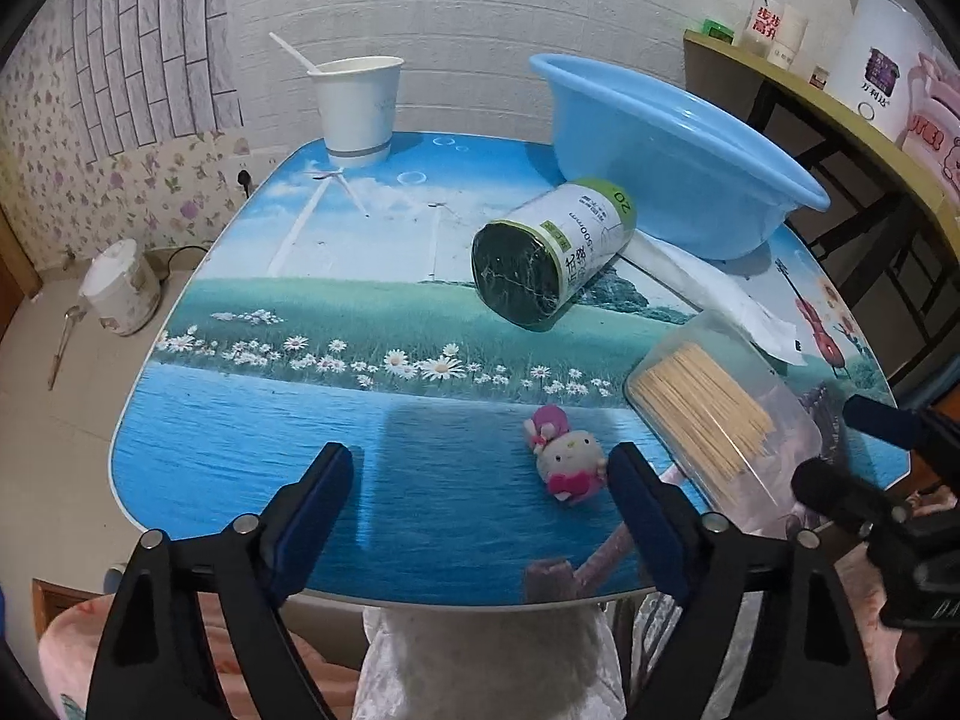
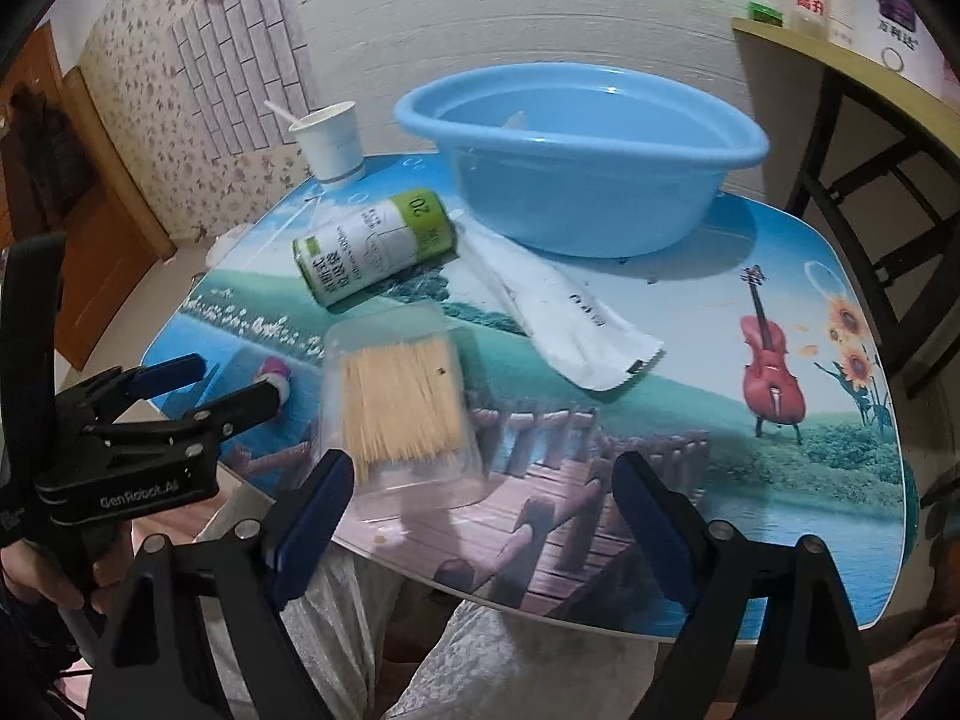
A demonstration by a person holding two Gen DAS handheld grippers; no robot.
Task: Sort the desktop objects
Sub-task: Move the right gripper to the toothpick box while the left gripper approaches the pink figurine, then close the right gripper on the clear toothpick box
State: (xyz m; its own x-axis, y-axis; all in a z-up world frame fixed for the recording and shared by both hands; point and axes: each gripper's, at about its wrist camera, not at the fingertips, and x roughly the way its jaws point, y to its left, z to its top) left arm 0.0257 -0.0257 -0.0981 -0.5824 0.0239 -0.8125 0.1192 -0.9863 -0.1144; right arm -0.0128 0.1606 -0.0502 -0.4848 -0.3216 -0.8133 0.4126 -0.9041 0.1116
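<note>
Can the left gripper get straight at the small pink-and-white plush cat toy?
Probably yes. The plush toy lies on the table just ahead of the open left gripper, beside its right finger; nothing lies between.

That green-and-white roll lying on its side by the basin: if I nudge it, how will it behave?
The roll is a cylinder lying on its side on the smooth tabletop, so it will probably roll when pushed across its axis. It looks tightly wound, likely firm under a tool grip. The blue basin beside it may stop it.

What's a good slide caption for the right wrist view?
Open right gripper hovering above toothpick box, blue basin beyond.
</note>
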